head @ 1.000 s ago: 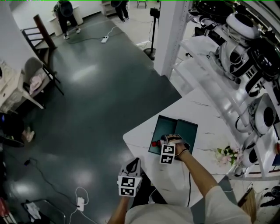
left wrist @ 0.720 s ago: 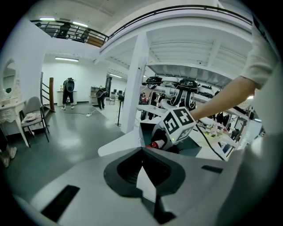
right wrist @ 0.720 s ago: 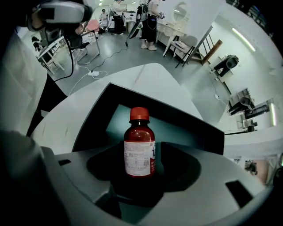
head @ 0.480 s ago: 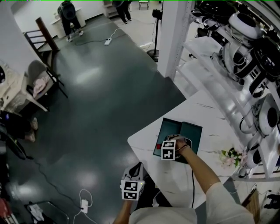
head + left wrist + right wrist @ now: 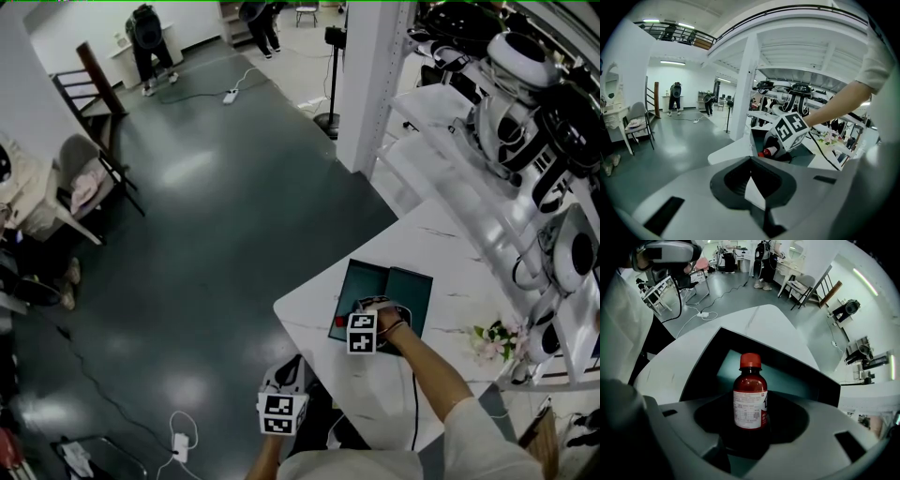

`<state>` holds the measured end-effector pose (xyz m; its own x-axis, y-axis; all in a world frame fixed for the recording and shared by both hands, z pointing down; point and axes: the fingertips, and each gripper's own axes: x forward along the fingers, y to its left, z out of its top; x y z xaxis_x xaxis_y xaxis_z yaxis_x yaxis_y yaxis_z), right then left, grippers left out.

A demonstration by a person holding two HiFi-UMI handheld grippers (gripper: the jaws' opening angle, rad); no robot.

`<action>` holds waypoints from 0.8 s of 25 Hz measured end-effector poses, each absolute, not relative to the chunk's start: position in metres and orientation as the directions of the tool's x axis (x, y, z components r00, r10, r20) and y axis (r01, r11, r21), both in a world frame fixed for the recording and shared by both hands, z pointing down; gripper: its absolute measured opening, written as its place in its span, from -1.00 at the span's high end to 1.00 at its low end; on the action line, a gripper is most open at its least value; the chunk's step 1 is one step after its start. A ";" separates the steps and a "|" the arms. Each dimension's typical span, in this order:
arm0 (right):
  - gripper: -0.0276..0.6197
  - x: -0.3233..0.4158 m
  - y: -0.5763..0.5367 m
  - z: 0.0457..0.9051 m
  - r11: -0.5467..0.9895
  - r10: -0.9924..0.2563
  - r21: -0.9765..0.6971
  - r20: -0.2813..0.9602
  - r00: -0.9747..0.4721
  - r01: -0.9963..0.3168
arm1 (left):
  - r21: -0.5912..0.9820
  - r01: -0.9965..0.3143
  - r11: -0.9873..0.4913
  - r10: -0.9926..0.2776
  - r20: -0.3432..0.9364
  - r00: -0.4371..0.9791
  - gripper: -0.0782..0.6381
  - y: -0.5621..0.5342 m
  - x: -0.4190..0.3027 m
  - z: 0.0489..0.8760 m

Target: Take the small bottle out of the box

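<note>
The small brown bottle (image 5: 750,399), with a red cap and a white label, stands upright between my right gripper's (image 5: 750,425) jaws, which are shut on its lower body. Behind it lies the dark teal box (image 5: 797,376), open. In the head view the right gripper (image 5: 351,315) is over the near left part of the box (image 5: 412,286), and the red cap (image 5: 339,322) shows at its left. My left gripper (image 5: 292,364) hangs off the table's near edge, shut and holding nothing. The left gripper view shows the cap (image 5: 767,152) beside the right gripper's marker cube (image 5: 791,130).
The box lies on a white marble-look table (image 5: 309,300), with a small bunch of flowers (image 5: 489,337) at its right. White shelves with robot parts (image 5: 525,141) and a white pillar (image 5: 366,75) stand behind. A chair (image 5: 89,178) and floor cables are at the left.
The right gripper stays at the box's near left part with the red cap beside it, only shifting slightly. The left gripper has hardly moved.
</note>
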<state>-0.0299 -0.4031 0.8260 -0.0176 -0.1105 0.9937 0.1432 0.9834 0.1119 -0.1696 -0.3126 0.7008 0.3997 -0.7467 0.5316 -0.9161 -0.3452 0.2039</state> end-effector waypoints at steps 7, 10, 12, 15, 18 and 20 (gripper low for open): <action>0.20 -0.030 -0.405 0.808 0.959 -0.242 0.246 0.969 -0.050 0.142 | 0.194 -0.914 -0.355 -0.755 0.517 0.403 0.73 -0.315 -0.169 0.693; 0.20 -0.027 -0.407 0.792 0.949 -0.292 0.300 0.952 -0.089 0.100 | 0.189 -0.913 -0.362 -0.756 0.513 0.406 0.73 -0.314 -0.167 0.691; 0.20 -0.027 -0.411 0.778 0.940 -0.330 0.339 0.934 -0.137 0.046 | 0.185 -0.911 -0.368 -0.755 0.512 0.409 0.73 -0.315 -0.165 0.690; 0.20 -0.029 -0.416 0.759 0.928 -0.371 0.353 0.900 -0.228 -0.117 | 0.183 -0.909 -0.375 -0.754 0.510 0.414 0.73 -0.317 -0.161 0.687; 0.20 -0.030 -0.417 0.743 0.898 -0.401 0.296 0.855 -0.328 -0.326 | 0.180 -0.906 -0.383 -0.757 0.502 0.419 0.73 -0.319 -0.158 0.684; 0.20 -0.032 -0.416 0.729 0.863 -0.433 0.248 0.813 -0.390 -0.440 | 0.176 -0.907 -0.382 -0.761 0.497 0.417 0.73 -0.322 -0.160 0.681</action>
<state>-0.0321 -0.4162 0.7291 -0.3900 -0.4328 0.8128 -0.4400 0.8629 0.2484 -0.1597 -0.3219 0.6808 0.4171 -0.7610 0.4968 -0.9071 -0.3824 0.1758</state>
